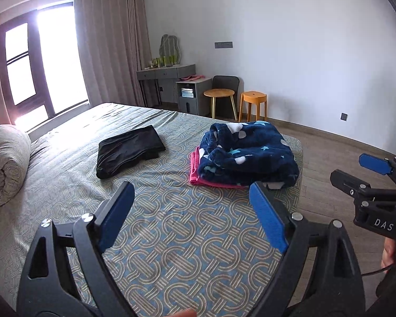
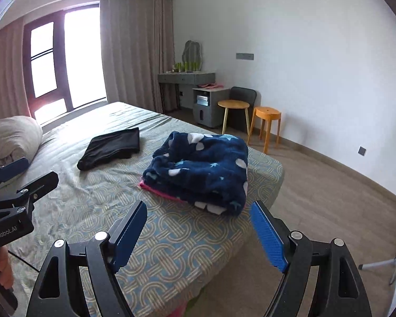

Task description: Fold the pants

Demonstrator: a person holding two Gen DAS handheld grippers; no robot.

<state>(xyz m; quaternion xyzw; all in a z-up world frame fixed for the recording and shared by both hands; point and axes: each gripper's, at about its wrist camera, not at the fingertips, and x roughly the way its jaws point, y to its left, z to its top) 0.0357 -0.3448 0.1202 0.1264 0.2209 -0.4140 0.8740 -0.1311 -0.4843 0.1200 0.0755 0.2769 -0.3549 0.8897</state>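
Black pants lie folded flat on the patterned bed; they also show in the right wrist view. To their right a navy fleece garment with stars is bunched on top of a pink folded cloth. My left gripper is open and empty, held above the bed short of both piles. My right gripper is open and empty over the bed's near corner. Each gripper shows at the edge of the other's view.
A rolled duvet lies at the bed's left. Beyond the bed stand a grey dresser, a round wooden side table and an orange stool. Wood floor lies right of the bed. A white tripod leg stands far right.
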